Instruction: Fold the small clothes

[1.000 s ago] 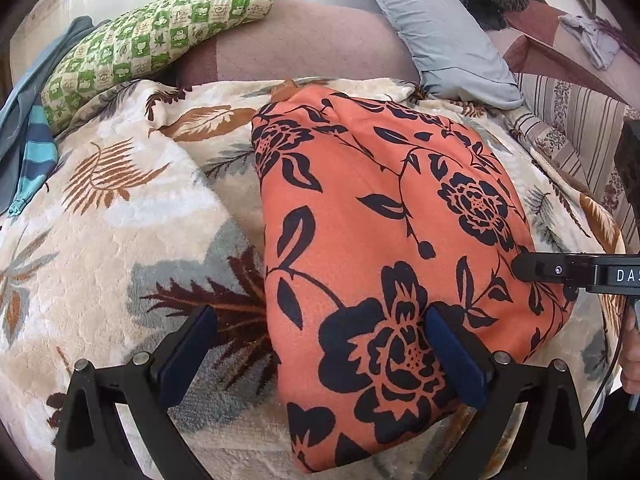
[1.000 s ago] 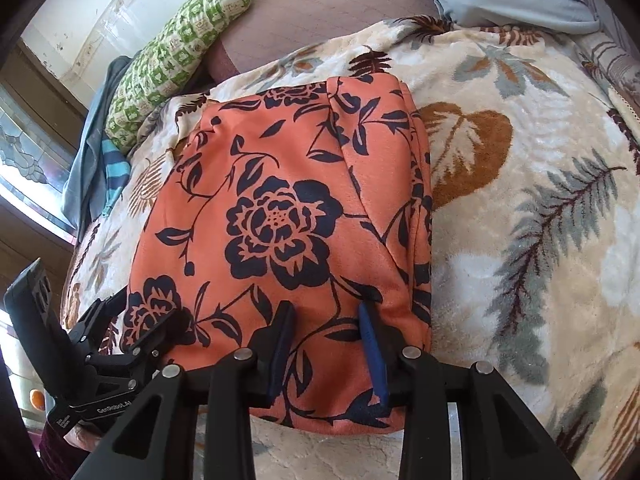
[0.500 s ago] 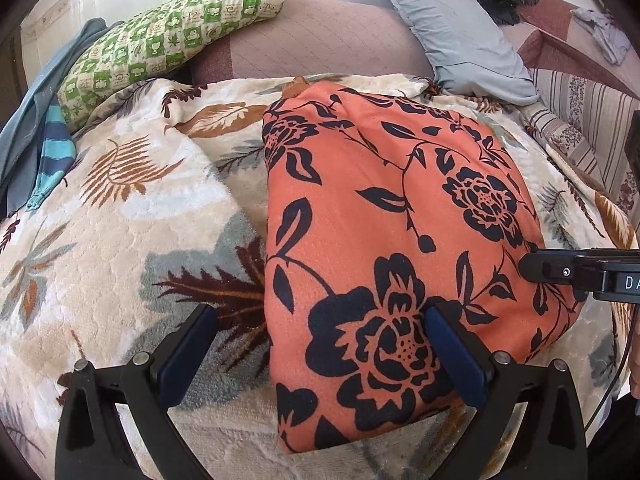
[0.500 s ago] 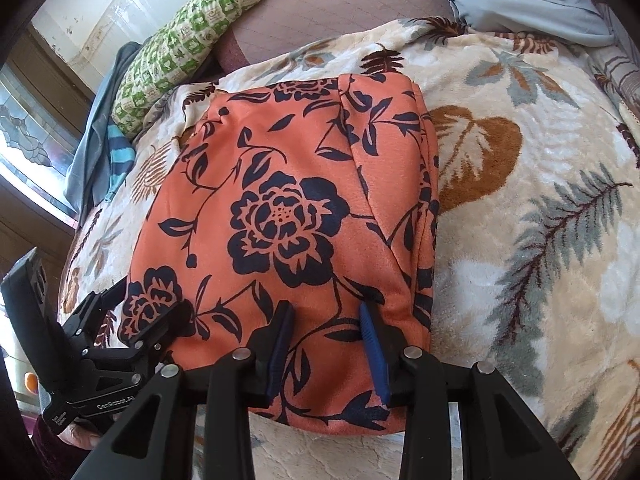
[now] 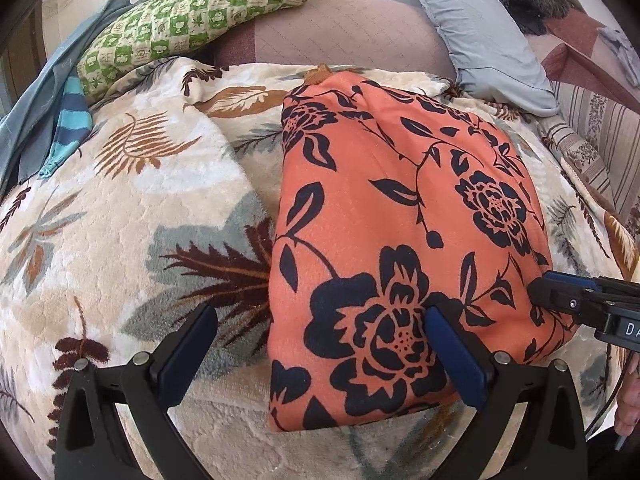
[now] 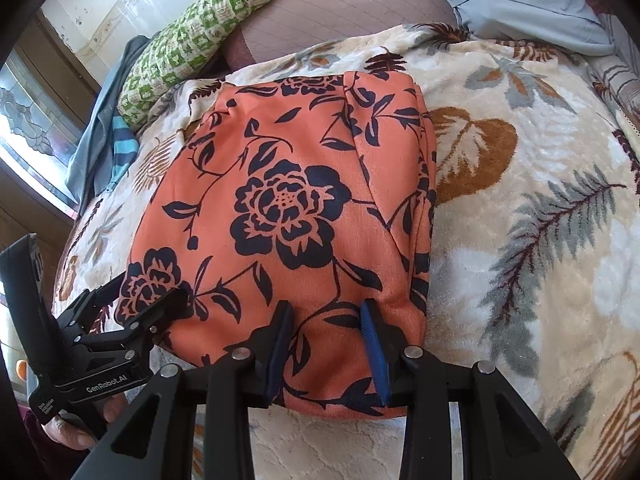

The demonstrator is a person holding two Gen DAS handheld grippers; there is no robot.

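A folded orange garment with a dark floral print (image 5: 400,240) lies on a leaf-patterned blanket (image 5: 120,220); it also shows in the right wrist view (image 6: 288,220). My left gripper (image 5: 320,344) is open wide over the garment's near left corner, one finger on the cloth, the other over the blanket. It also shows in the right wrist view (image 6: 132,312). My right gripper (image 6: 326,344) is partly open, its blue pads straddling the garment's near edge with cloth between them. Its tip shows in the left wrist view (image 5: 560,296) at the garment's right edge.
A green checked pillow (image 5: 192,20), a mauve cushion (image 5: 340,28) and a grey pillow (image 5: 480,32) lie beyond the blanket. Blue striped clothes (image 5: 60,128) hang at the far left. A striped sofa cover (image 5: 600,132) is at the right. A window (image 6: 28,120) is at the left.
Both views have pulled back slightly, so the garment sits a little farther in frame. Neither gripper's opening has changed.
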